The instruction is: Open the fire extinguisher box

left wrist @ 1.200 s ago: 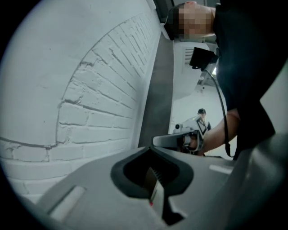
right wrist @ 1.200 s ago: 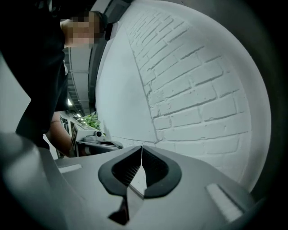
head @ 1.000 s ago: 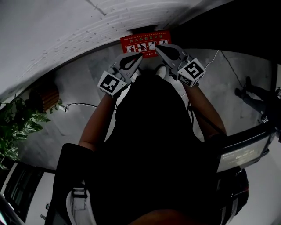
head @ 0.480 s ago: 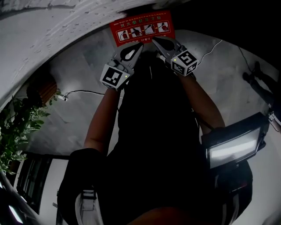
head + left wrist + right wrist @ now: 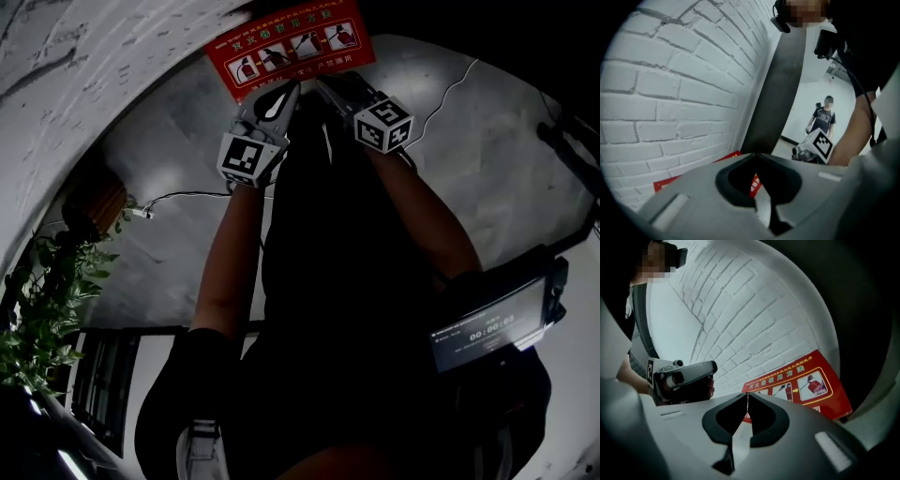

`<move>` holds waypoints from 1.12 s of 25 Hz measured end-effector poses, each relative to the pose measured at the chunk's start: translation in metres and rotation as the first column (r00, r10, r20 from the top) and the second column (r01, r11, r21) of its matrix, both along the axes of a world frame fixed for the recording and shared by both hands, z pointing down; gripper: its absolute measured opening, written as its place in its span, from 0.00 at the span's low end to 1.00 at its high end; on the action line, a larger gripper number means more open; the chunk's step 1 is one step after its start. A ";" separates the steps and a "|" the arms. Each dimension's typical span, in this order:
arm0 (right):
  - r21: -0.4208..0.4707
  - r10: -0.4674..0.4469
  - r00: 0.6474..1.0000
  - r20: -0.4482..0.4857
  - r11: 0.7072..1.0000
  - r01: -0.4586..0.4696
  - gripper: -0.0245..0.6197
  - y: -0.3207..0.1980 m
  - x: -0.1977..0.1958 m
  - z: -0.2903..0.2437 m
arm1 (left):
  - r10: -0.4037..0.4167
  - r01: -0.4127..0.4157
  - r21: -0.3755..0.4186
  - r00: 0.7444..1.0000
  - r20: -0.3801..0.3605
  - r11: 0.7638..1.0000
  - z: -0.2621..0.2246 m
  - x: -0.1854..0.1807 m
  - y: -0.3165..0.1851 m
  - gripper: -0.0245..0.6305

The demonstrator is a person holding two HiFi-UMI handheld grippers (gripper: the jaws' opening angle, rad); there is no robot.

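The fire extinguisher box shows as a red panel (image 5: 291,47) with instruction pictures, set against the white brick wall (image 5: 84,56). Both grippers hover just short of its near edge, side by side. My left gripper (image 5: 292,88) is shut, its tips meeting with nothing between them (image 5: 756,153); the red box (image 5: 663,185) lies beyond it. My right gripper (image 5: 324,86) is likewise shut and holds nothing (image 5: 747,393), pointing at the red panel (image 5: 806,385). Each gripper view also catches the other gripper: the left gripper (image 5: 679,376) and the right gripper's marker cube (image 5: 819,144).
A potted plant (image 5: 47,309) and a dark round object (image 5: 94,202) stand at the left on the grey floor, with a cable (image 5: 178,197) running between. A lit screen device (image 5: 492,328) hangs at my right. A person (image 5: 822,119) stands far off past a dark pillar (image 5: 778,93).
The red panel has grown larger and slid up the head view as I came nearer. Both grippers kept their place just below it and stayed shut.
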State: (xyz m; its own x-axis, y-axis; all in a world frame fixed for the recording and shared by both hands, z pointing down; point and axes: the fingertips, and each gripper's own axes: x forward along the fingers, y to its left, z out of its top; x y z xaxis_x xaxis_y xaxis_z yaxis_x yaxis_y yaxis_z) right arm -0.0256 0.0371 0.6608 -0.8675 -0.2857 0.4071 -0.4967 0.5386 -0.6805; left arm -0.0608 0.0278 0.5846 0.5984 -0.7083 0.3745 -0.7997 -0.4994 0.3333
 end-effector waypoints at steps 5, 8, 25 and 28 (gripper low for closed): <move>-0.119 0.036 0.999 -0.020 0.992 -0.038 0.08 0.005 0.009 0.040 | -0.008 0.008 -0.019 1.000 -0.013 1.000 0.021 0.004 -0.005 0.04; -0.243 0.074 0.997 -0.031 0.967 -0.079 0.15 0.015 0.014 0.061 | 0.002 -0.003 -0.040 1.000 -0.009 0.999 0.031 0.005 0.001 0.04; -0.531 0.180 0.983 0.035 0.837 -0.135 0.30 0.016 0.005 0.137 | 0.023 -0.024 -0.080 1.000 -0.015 0.997 0.052 0.005 0.009 0.04; -0.540 0.170 0.983 0.066 0.835 -0.108 0.26 0.013 0.001 0.134 | 0.022 -0.024 -0.080 1.000 -0.014 0.997 0.052 0.003 0.008 0.04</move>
State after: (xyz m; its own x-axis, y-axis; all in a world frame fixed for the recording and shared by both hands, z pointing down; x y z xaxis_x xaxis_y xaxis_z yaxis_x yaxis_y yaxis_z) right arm -0.0241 0.0504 0.7949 -0.8819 -0.1730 0.4385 -0.4466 0.0089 -0.8947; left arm -0.0581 0.0359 0.6362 0.6194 -0.6624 0.4213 -0.7836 -0.4889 0.3834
